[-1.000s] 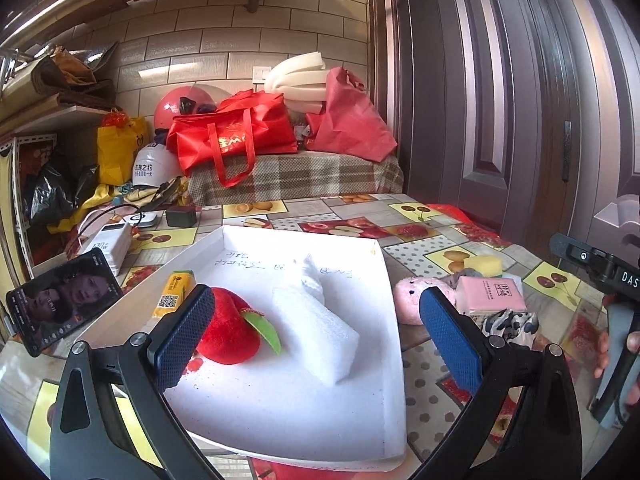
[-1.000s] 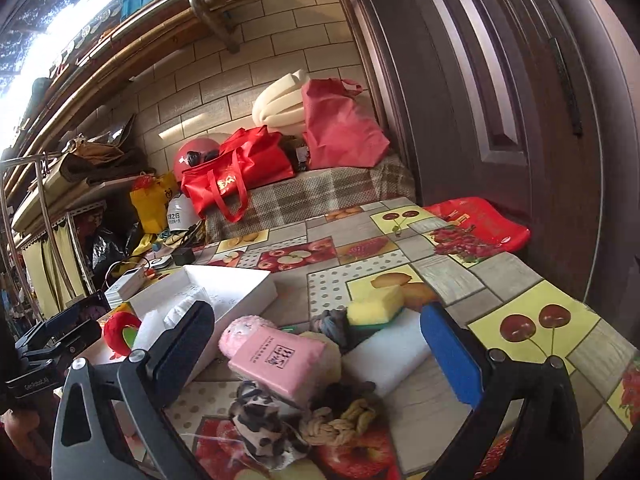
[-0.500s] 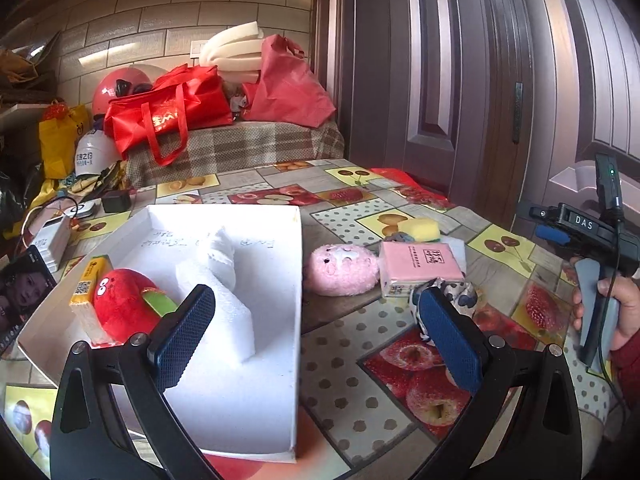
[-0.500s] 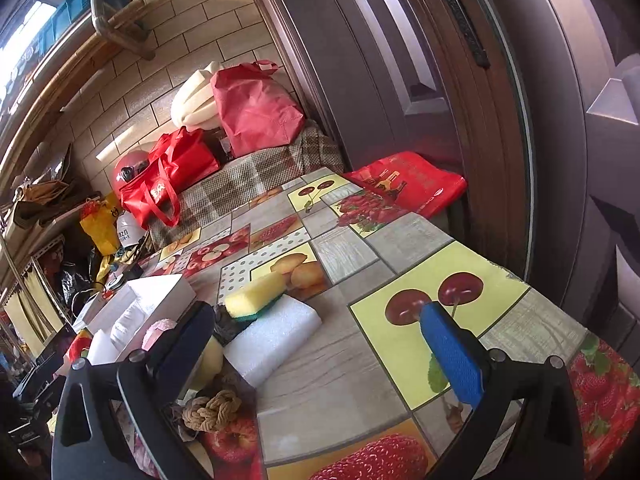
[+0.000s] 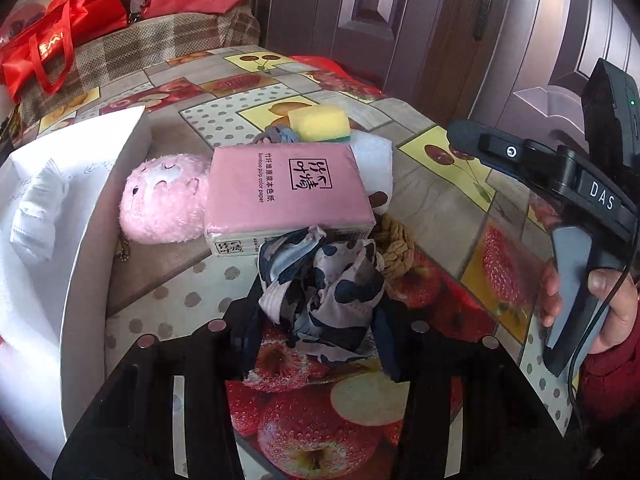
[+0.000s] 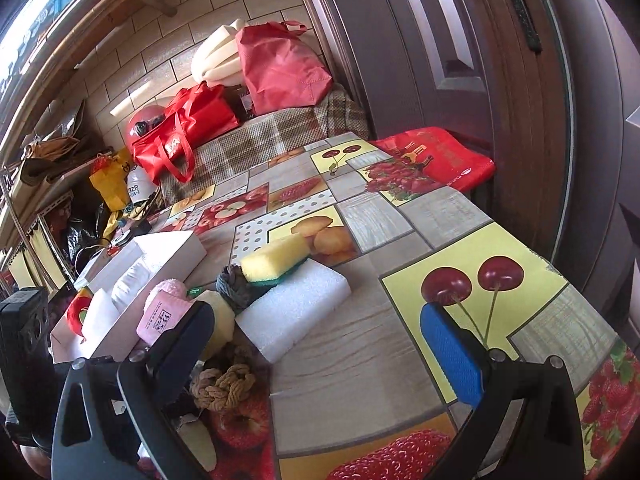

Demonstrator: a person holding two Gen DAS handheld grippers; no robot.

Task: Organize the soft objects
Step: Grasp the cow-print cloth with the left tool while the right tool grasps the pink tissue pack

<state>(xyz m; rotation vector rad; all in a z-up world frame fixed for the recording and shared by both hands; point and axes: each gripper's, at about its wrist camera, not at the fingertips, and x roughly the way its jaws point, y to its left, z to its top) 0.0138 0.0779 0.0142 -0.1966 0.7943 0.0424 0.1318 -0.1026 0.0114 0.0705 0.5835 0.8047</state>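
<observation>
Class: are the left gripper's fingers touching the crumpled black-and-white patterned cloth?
Touching. The left wrist view shows the left gripper closed around the crumpled black-and-white patterned cloth, its fingers pressed against the fabric on both sides.

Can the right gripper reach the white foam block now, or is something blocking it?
Probably yes. The right gripper is open, and the white foam block lies just ahead with its near side bare; only the yellow sponge rests on its far edge.
</observation>
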